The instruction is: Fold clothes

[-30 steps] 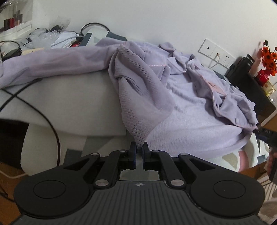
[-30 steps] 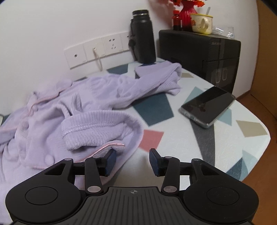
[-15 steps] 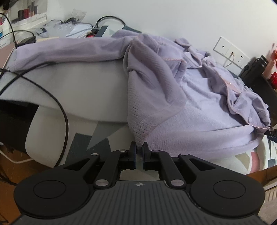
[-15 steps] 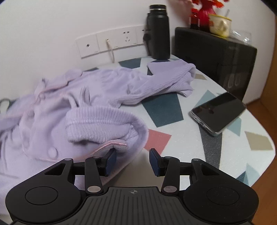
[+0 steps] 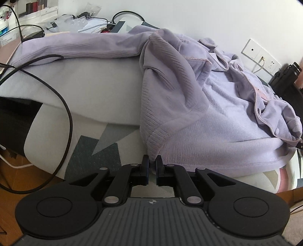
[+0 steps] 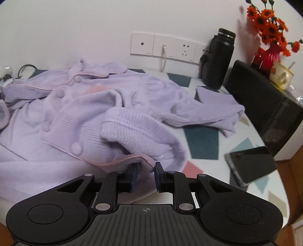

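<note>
Left wrist: left gripper (image 5: 151, 160) jaws clamped on lilac cardigan (image 5: 217, 117) hem; right gripper (image 6: 145, 168) jaws closing around placket edge; no legible writing.

cardigan (image 6: 79, 106): lilac (ribbed) | tablecloth (image 6: 204, 140): white, teal-pink triangles | flowers (image 6: 269, 17): orange | flask (image 6: 217, 58): black

fleecy ribbed cardigan (image 6: 79, 106), glossy phone (image 6: 251, 164)

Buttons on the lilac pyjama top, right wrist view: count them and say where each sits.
3. One button sits near the collar, one lower along the placket, and one on the front flap nearest the camera. Folds may hide more.
</note>
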`<state>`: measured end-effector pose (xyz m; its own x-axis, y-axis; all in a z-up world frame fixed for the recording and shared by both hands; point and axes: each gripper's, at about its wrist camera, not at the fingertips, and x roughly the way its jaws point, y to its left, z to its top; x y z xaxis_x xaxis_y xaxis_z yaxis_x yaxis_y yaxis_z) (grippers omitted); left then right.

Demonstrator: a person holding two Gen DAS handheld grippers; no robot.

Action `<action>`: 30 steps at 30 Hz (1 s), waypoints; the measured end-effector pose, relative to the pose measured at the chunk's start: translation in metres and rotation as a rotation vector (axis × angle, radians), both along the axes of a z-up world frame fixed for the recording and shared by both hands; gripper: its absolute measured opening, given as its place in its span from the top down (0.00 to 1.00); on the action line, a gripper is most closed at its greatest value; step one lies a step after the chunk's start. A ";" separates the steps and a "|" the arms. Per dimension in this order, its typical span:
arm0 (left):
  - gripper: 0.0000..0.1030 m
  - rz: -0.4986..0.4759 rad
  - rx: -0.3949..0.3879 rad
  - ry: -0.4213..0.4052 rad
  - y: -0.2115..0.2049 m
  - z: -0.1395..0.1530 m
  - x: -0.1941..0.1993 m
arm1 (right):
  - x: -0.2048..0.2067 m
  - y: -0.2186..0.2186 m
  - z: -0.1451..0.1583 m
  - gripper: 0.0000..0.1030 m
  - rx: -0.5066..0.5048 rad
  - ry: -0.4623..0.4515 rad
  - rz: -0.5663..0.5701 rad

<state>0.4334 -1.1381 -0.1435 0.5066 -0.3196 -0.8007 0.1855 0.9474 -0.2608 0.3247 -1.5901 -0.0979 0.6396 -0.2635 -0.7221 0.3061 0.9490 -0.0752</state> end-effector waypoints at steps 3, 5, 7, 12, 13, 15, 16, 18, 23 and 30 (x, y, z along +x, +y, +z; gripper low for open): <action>0.94 -0.024 0.003 -0.008 -0.001 0.002 0.000 | -0.004 0.006 0.002 0.91 0.063 -0.004 0.015; 0.94 -0.033 -0.002 -0.010 0.001 0.002 0.000 | -0.007 0.010 0.004 0.92 0.133 -0.013 0.026; 0.94 -0.043 -0.008 -0.009 0.003 0.001 -0.001 | -0.008 0.016 0.008 0.93 0.205 -0.033 0.046; 0.94 -0.074 -0.016 -0.014 0.005 0.002 -0.002 | 0.008 0.046 0.021 0.93 0.311 -0.100 0.114; 0.94 -0.081 -0.016 -0.015 0.005 0.002 -0.002 | 0.014 0.052 0.026 0.93 0.315 -0.125 0.118; 0.94 -0.092 -0.017 -0.018 0.006 0.003 -0.002 | 0.027 0.062 0.037 0.94 0.320 -0.180 0.122; 0.94 -0.096 -0.017 -0.018 0.007 0.004 -0.003 | 0.034 0.067 0.042 0.94 0.320 -0.209 0.122; 0.94 -0.104 -0.016 -0.017 0.008 0.003 -0.003 | 0.051 0.077 0.043 0.95 0.312 -0.211 0.142; 0.94 -0.115 -0.009 -0.010 0.007 0.000 -0.003 | 0.085 0.101 0.016 0.99 0.299 -0.087 0.180; 0.93 -0.108 -0.014 -0.005 0.008 -0.001 0.003 | 0.074 0.108 -0.010 0.89 0.316 -0.002 0.145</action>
<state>0.4362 -1.1298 -0.1447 0.4730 -0.3839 -0.7930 0.2876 0.9180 -0.2729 0.3983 -1.4820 -0.1080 0.6557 0.0670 -0.7520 0.1661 0.9589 0.2302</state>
